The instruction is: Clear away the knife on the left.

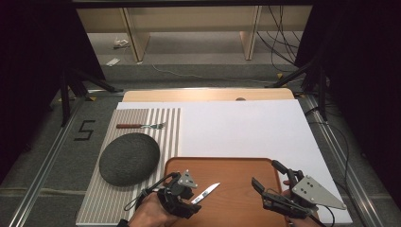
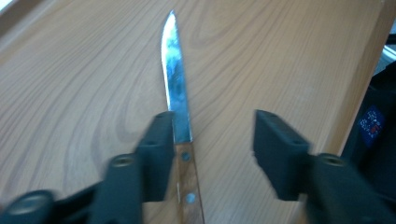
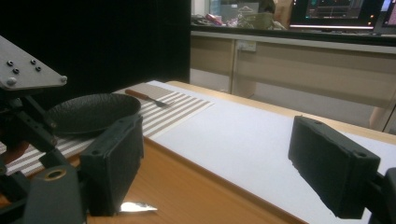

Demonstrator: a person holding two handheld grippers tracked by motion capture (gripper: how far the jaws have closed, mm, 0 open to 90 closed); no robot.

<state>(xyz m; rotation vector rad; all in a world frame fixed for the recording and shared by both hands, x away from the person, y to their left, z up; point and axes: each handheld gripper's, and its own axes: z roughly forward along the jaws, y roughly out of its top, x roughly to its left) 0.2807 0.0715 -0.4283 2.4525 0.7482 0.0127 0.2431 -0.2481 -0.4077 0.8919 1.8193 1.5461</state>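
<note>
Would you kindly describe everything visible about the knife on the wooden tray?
The knife has a slim, shiny pointed steel blade and a brown wooden handle with two pale rivets. It lies flat on the wooden tray, near its front left. Its handle sits between the jaws of the left claw, beside one jaw; the other stands clear, so nothing grips it.

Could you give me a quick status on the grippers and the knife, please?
Left gripper open over knife handle. Right gripper open, empty. Knife flat on tray. Nothing blocking.
</note>
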